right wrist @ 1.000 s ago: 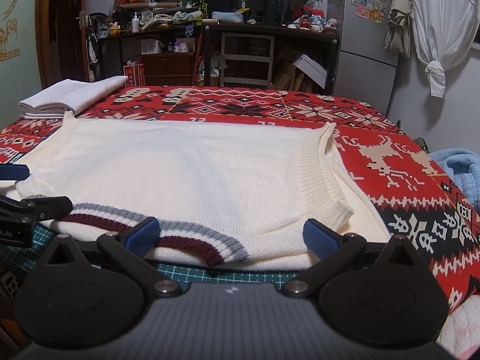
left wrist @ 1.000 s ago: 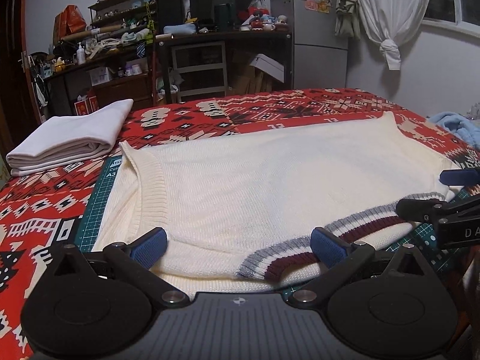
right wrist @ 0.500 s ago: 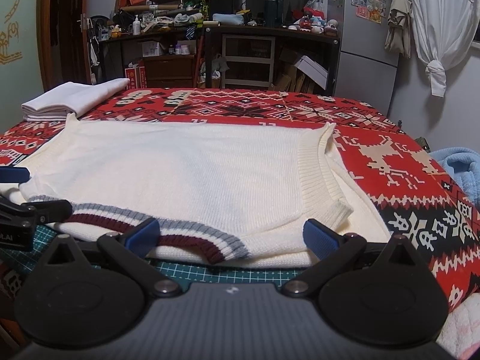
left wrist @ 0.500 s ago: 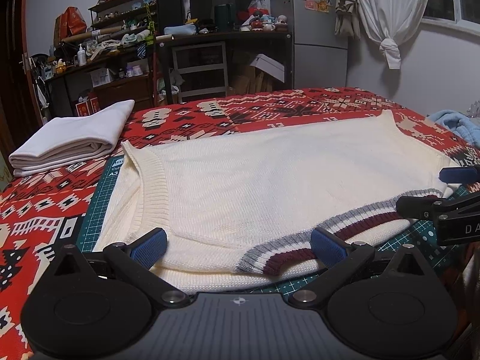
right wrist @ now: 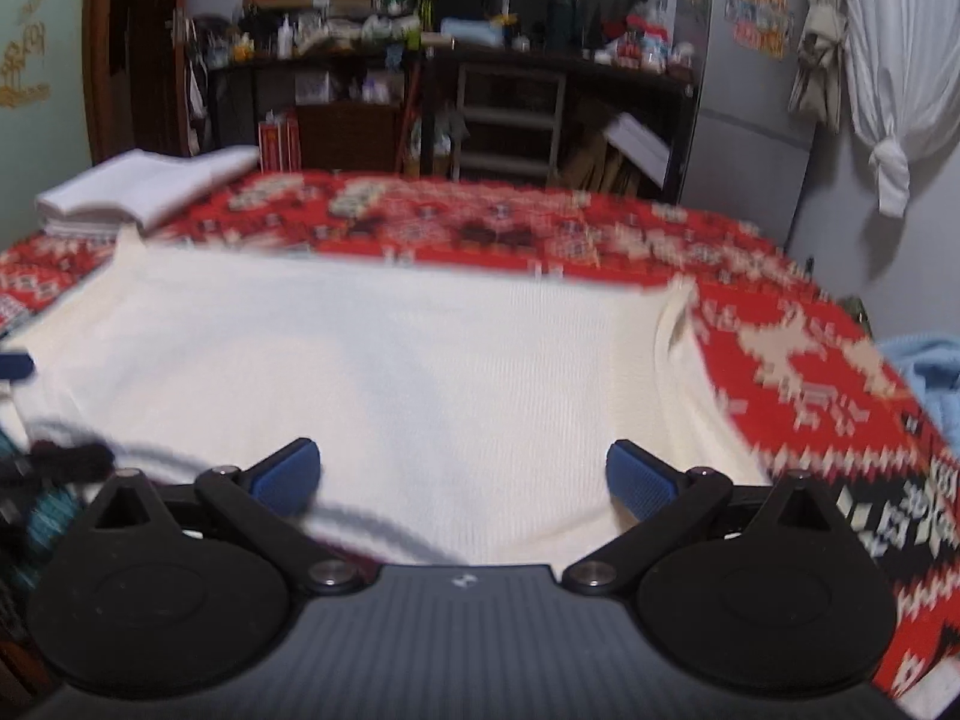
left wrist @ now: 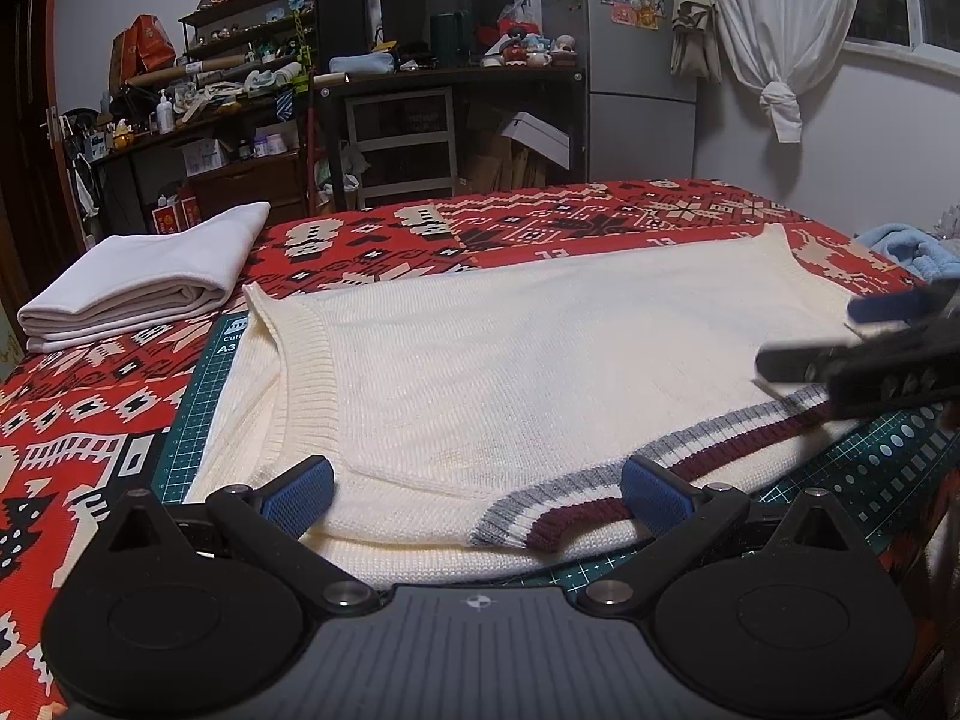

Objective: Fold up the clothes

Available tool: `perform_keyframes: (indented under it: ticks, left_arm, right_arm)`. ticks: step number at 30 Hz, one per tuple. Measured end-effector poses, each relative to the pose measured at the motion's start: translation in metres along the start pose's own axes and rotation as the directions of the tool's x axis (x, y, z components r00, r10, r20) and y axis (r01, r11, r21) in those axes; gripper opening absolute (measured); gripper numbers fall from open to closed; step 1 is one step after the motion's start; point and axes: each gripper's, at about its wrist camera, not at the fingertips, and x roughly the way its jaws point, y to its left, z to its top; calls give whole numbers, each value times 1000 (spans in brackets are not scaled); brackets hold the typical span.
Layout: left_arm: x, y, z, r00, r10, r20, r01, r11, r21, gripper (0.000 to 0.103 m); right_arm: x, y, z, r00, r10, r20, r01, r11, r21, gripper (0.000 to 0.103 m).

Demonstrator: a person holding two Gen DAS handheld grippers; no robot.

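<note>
Fingers of both the left gripper (left wrist: pixel 477 495) and right gripper (right wrist: pixel 462 477) stand spread wide, gripping nothing, over the cream sweater (left wrist: pixel 540 360) lying flat on the red patterned bed cover (left wrist: pixel 72 420). Folded white cloth (left wrist: pixel 144 285) sits well left, a green cutting mat (left wrist: pixel 201 414) under the sweater's edge.

Your left wrist view is sharp under dim, even indoor light. Your right wrist view is smeared with motion blur, and both bend at the edges.
</note>
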Motion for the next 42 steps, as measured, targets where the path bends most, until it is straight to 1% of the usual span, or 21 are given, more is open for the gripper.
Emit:
perform_keyframes:
  ticks: [5, 7, 10, 12, 15, 16, 18, 20, 22, 28, 32, 34, 35, 37, 38, 39, 42]
  left_arm:
    - [0, 0, 0, 1000, 0, 1, 0, 1000, -2, 103]
    - [0, 1, -1, 1000, -2, 3, 2, 1000, -4, 103]
    - [0, 1, -1, 1000, -2, 4, 2, 1000, -5, 103]
    - [0, 0, -1, 1000, -3, 7, 3, 1000, -4, 103]
    - [0, 0, -1, 1000, -3, 5, 3, 1000, -4, 103]
    - [0, 0, -1, 1000, -3, 5, 3, 1000, -4, 103]
    - [0, -1, -1, 1000, -3, 4, 3, 1000, -4, 103]
    - [0, 0, -1, 1000, -4, 5, 4, 1000, -4, 103]
    - [0, 0, -1, 1000, -4, 4, 4, 1000, -5, 103]
    - [0, -1, 4, 1000, 5, -15, -5, 1000, 8, 103]
    - [-12, -6, 13, 998, 12, 58, -15, 998, 57, 103]
    - [-12, -9, 21, 996, -3, 87, -6, 994, 106, 103]
    - [-9, -11, 24, 997, -6, 82, -4, 991, 132, 103]
    - [1, -11, 27, 998, -7, 58, -1, 989, 145, 102]
    - [8, -8, 27, 999, -10, 37, 5, 991, 134, 102]
    - [15, -3, 25, 1000, -12, -1, 12, 993, 114, 102]
    - [16, 12, 17, 998, -52, -36, 53, 998, 40, 103]
  right_arm:
    - [-15, -2, -16, 1000, 9, 20, -9, 1000, 13, 103]
    - [-21, -2, -18, 1000, 17, 7, -17, 1000, 17, 103]
    - [-25, -2, -9, 999, 21, -25, -21, 999, 34, 103]
    - [-25, -1, 1, 1000, 26, -11, -26, 1000, 13, 103]
    - [-14, 0, 15, 999, 31, 15, -31, 999, -4, 103]
    - [-8, -1, 18, 999, 33, 11, -33, 999, 6, 103]
    - [4, -4, 18, 999, 32, -24, -31, 999, 39, 103]
    - [8, -3, 11, 999, 37, -40, -35, 999, 38, 103]
    - [1, 3, 2, 1000, 28, -14, -28, 1000, -13, 103]
    - [-16, 1, -15, 999, 34, 16, -34, 999, 6, 103]
    - [-17, 1, -16, 999, 31, 18, -31, 999, 10, 103]
    - [-18, 1, -16, 999, 31, 20, -31, 999, 10, 103]
    - [-18, 0, -16, 999, 31, 20, -32, 999, 10, 103]
    - [-18, 0, -16, 999, 32, 20, -32, 999, 9, 103]
    - [-18, 0, -16, 999, 32, 20, -33, 999, 9, 103]
    - [-18, 0, -16, 999, 33, 20, -33, 999, 9, 103]
    - [-17, 0, -15, 999, 34, 18, -34, 999, 9, 102]
